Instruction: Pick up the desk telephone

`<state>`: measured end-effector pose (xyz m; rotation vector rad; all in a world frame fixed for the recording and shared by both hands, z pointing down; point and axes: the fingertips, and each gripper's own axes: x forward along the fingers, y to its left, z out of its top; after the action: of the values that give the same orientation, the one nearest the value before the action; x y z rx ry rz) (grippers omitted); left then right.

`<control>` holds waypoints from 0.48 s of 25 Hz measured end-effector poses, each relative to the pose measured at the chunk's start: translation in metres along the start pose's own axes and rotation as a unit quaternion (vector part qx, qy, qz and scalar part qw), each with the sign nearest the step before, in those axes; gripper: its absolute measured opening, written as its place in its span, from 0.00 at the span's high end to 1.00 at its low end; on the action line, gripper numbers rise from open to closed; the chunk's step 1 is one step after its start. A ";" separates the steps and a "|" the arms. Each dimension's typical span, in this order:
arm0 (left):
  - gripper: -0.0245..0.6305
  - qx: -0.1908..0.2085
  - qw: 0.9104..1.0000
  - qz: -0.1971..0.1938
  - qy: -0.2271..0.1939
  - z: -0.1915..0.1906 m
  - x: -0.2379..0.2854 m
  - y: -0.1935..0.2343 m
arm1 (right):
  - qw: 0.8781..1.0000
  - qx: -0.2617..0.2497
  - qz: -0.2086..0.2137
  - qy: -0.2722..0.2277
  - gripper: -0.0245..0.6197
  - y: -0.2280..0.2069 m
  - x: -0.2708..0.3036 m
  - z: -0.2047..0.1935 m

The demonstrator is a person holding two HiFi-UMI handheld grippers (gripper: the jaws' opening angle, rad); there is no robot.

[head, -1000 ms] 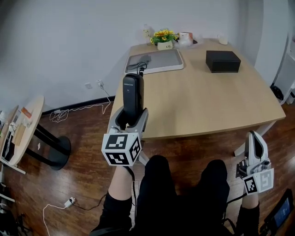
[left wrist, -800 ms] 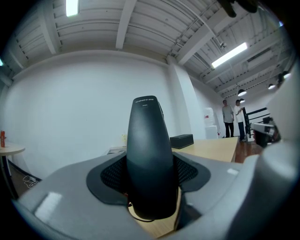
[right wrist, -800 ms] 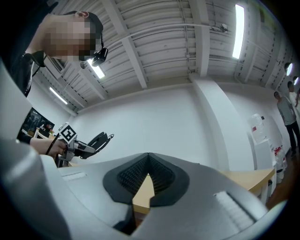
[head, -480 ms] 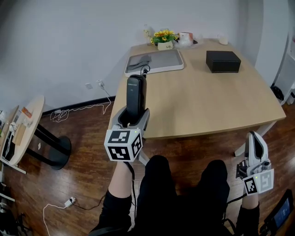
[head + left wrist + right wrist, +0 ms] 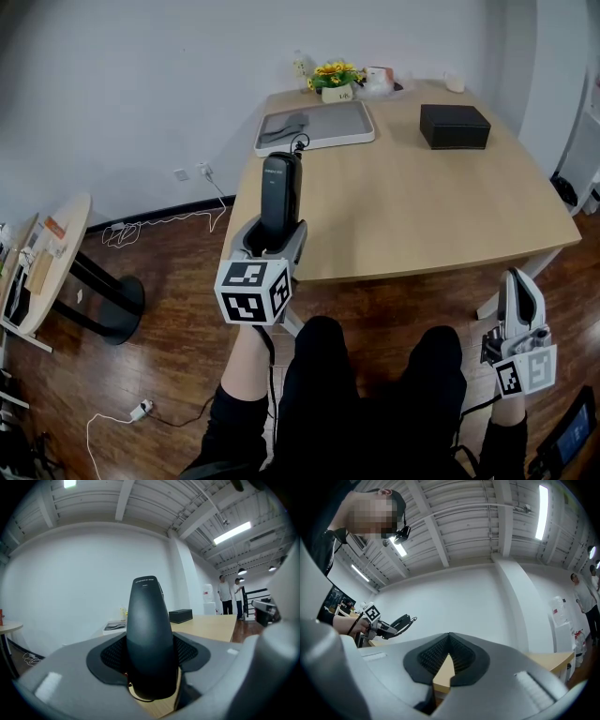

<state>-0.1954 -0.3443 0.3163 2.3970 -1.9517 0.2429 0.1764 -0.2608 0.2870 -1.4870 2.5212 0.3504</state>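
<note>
1. The left gripper [image 5: 275, 240] is clenched on the lower end of a black telephone handset [image 5: 279, 192]. In the left gripper view the ribbed pads press it from both sides, and the handset [image 5: 149, 634] rises straight out between them.
2. The handset stands upright in the air over the table's [image 5: 422, 216] left edge, near the front left corner. It is clear of the wood. Gripping it low probably keeps the long body steady and leaves the cord end free.
3. A thin dark cord [image 5: 298, 143] loops from the handset's upper end toward the white tray [image 5: 323, 127] at the far left corner. I cannot make out a telephone base.
4. The right gripper [image 5: 518, 298] hangs low beside the person's knee, off the table's front right corner. Its jaws are pressed together on nothing, so it looks parked out of the way.
5. Small pale print sits near the handset's tip in the left gripper view, too fine to read. Each gripper's cube shows only black-and-white square markers.
6. A black box [image 5: 453, 125] rests near the far right edge, well apart from the handset. Yellow flowers [image 5: 333, 73] stand at the far edge.
</note>
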 end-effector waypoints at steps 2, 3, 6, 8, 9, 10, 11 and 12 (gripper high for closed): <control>0.56 0.000 1.000 0.001 0.000 0.001 -0.001 0.001 | 1.000 0.001 -0.002 0.000 0.96 0.000 0.000 0.002; 0.56 0.000 1.000 0.001 0.000 0.001 -0.001 0.002 | 1.000 0.001 -0.004 0.000 0.96 0.000 0.001 0.002; 0.56 0.001 1.000 0.001 0.001 0.002 -0.002 0.002 | 1.000 0.000 0.004 0.001 0.96 0.001 0.001 0.000; 0.56 0.001 1.000 0.001 0.001 0.002 -0.001 0.001 | 1.000 -0.001 0.005 0.002 0.96 0.000 0.001 -0.002; 0.56 0.001 1.000 0.001 0.001 0.001 -0.001 0.001 | 1.000 0.000 0.005 0.002 0.96 0.000 0.001 -0.002; 0.56 0.001 1.000 0.001 0.001 0.001 -0.001 0.001 | 1.000 0.000 0.004 0.002 0.96 0.000 0.001 -0.002; 0.56 0.001 1.000 0.001 0.002 0.001 -0.001 0.001 | 1.000 -0.001 0.004 0.002 0.96 0.000 0.001 -0.002; 0.56 0.000 1.000 0.001 0.002 0.000 -0.001 0.002 | 1.000 -0.001 0.003 0.002 0.96 0.000 0.001 -0.001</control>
<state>-0.1974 -0.3436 0.3160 2.3921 -1.9518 0.2478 0.1754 -0.2621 0.2879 -1.4837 2.5290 0.3499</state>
